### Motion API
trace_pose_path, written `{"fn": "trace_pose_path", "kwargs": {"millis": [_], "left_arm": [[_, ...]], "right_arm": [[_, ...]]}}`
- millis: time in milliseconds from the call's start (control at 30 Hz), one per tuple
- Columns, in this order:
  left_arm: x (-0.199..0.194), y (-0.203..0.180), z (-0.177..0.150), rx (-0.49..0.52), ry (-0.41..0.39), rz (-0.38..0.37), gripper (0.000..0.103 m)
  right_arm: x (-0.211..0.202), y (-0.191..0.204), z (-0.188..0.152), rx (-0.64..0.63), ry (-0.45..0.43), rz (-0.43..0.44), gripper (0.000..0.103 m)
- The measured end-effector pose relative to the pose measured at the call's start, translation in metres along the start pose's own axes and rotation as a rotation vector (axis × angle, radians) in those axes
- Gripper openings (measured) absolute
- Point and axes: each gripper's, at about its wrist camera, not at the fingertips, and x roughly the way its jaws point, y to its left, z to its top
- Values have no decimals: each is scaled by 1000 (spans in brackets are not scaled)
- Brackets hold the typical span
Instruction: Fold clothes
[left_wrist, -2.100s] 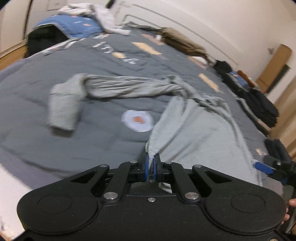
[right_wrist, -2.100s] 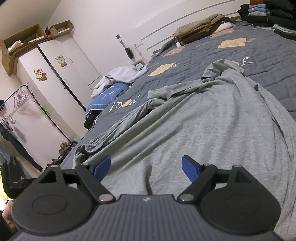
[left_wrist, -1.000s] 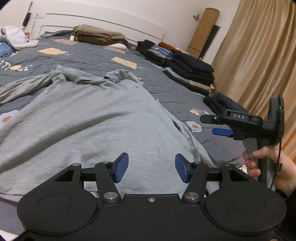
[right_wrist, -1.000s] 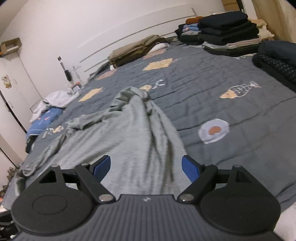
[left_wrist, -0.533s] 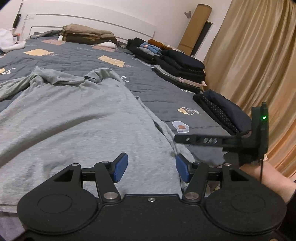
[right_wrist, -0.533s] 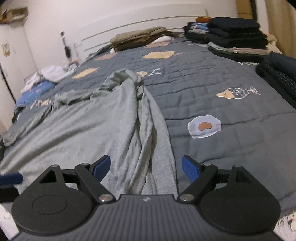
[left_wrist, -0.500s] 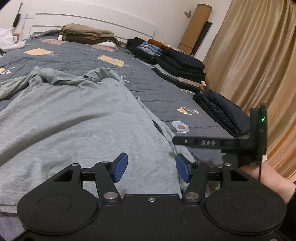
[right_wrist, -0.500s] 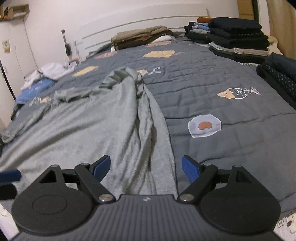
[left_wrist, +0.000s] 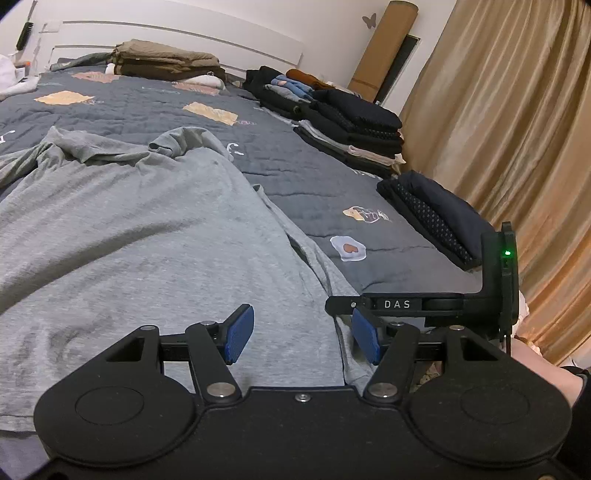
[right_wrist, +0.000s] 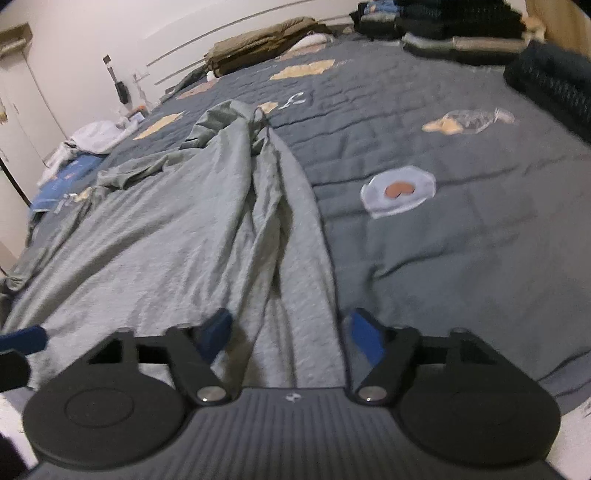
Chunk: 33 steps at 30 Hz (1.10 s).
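Observation:
A grey long-sleeved shirt (left_wrist: 129, 229) lies spread on the bed, its collar far from me and its right side bunched into long folds (right_wrist: 280, 206). My left gripper (left_wrist: 303, 338) hovers open over the shirt's near hem, with nothing pinched. My right gripper (right_wrist: 290, 334) is low over the bunched right edge. Its jaws are closing, the folds lie between the pads, and the pads are still apart from the cloth. Its black body (left_wrist: 402, 304) shows side-on in the left wrist view, just right of my left gripper. One left pad (right_wrist: 22, 339) shows at the right wrist view's left edge.
The dark grey quilt (left_wrist: 303, 177) carries printed patches. Stacks of folded dark clothes (left_wrist: 351, 122) and a dotted navy garment (left_wrist: 436, 218) line its right side. Brown folded items (left_wrist: 166, 62) sit by the headboard, white clothes (right_wrist: 96, 136) at the far left. A person's arm (left_wrist: 539, 369) is bottom right.
My left gripper, shut on the shirt's cloth two seconds ago, now stands open. My right gripper has sunk toward the shirt's right edge and its jaws have narrowed.

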Motion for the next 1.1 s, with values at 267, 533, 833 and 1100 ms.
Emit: {"fn": "trace_pose_path", "kwargs": {"millis": [267, 533, 833, 1100], "left_arm": [[-1, 4, 1, -18, 1, 17, 59], [-2, 6, 2, -25, -3, 23, 59], [1, 13, 4, -36, 0, 37, 59], [5, 19, 5, -39, 9, 51, 59]], "right_arm": [[-17, 0, 16, 17, -65, 16, 6], [-46, -23, 80, -58, -221, -135, 6], [-36, -79, 149, -76, -292, -369, 5], [-31, -126, 196, -39, -446, -592, 5]]}}
